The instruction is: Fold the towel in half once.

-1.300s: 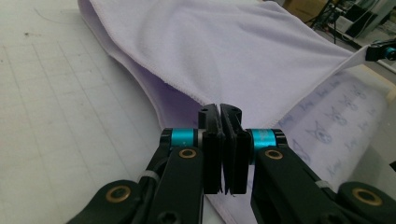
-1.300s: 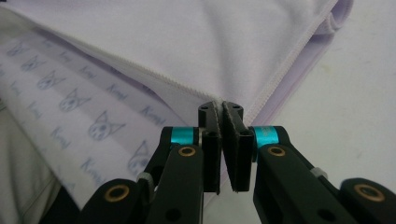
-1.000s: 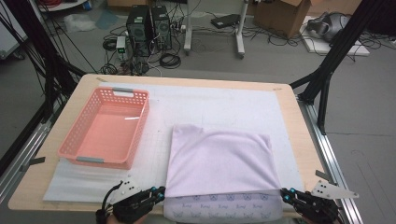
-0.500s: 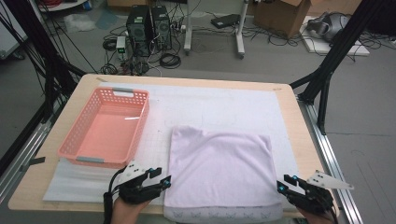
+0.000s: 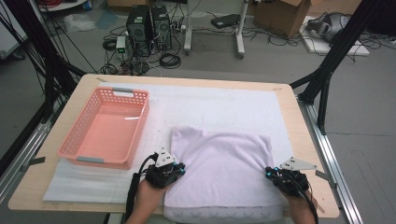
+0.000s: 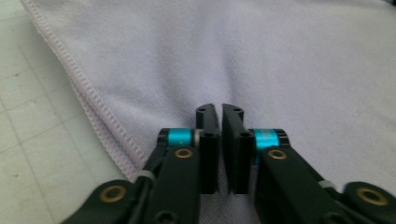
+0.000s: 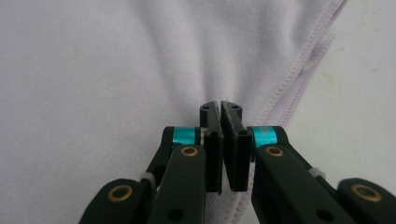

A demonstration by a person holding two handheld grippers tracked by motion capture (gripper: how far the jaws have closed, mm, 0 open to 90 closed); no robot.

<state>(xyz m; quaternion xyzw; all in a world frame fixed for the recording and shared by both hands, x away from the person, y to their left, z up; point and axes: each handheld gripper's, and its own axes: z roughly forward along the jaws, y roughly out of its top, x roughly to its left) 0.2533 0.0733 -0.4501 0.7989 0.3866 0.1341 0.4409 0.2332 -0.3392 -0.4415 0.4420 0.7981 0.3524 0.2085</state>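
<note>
A folded lilac towel [image 5: 219, 163] lies on the white mat [image 5: 210, 105] at the near middle of the table. My left gripper [image 5: 179, 165] sits at the towel's left edge and my right gripper [image 5: 270, 171] at its right edge. In the left gripper view the jaws [image 6: 220, 109] have just closed, with a crease of the towel [image 6: 280, 56] running into their tips. In the right gripper view the jaws [image 7: 219, 105] have also just closed, and folds of the towel [image 7: 93, 70] gather at the tips beside its stitched hem.
A pink plastic basket [image 5: 105, 128] stands empty on the left of the mat, close to my left gripper. The wooden table edge [image 5: 299, 121] runs along the right. Black frame legs, computers and cables stand on the floor beyond the table.
Both grippers let go of the towel's near edge, opened, moved forward along its sides and shut again at mid-length. The towel lies a little flatter.
</note>
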